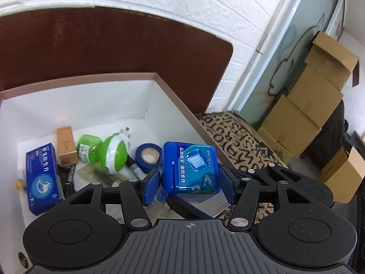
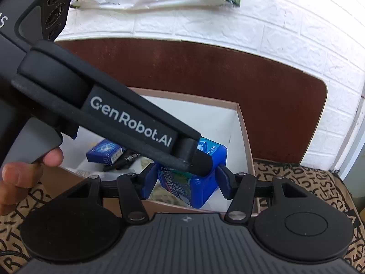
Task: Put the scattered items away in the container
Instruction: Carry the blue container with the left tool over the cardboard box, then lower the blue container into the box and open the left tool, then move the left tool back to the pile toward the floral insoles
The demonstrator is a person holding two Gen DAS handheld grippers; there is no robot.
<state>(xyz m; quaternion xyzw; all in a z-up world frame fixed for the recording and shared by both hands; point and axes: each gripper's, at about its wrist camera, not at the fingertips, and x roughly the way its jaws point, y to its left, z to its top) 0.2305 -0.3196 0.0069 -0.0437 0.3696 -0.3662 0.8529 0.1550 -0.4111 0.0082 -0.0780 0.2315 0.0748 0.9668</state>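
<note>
The blue gum tub [image 1: 190, 171] sat squarely between the jaws of the left gripper [image 1: 190, 182], both blue pads pressed against its sides. It was tilted, its long axis running roughly up and away from the jaws, the lidded end leaning toward the left pad, the printed label facing the camera. It hung over the near right corner of the open white container [image 1: 157, 77], above its floor.

In the right wrist view the same tub [image 2: 205, 182] stood between the jaws of the right gripper [image 2: 187, 180]. Those pads flanked it closely; the left one looked to touch it, while a narrow gap showed at the right one, so I could not tell whether this gripper gripped it. The left gripper's dark finger crossed in front and covered the tub's top, and a hand [image 2: 20, 178] showed at the left edge.

Beyond and left of the left jaws, on the container floor, lay one flat blue box [image 1: 43, 178], one small gold carton [image 1: 66, 145], one green-and-white plug-in bottle [image 1: 107, 153] lying on its side, one roll of blue tape [image 1: 148, 154], and one black pen [image 1: 69, 178]. The container rested on a letter-patterned cloth [image 1: 239, 137]. To the right of the jaws, well apart, stood a stack of cardboard boxes [image 1: 314, 96].
</note>
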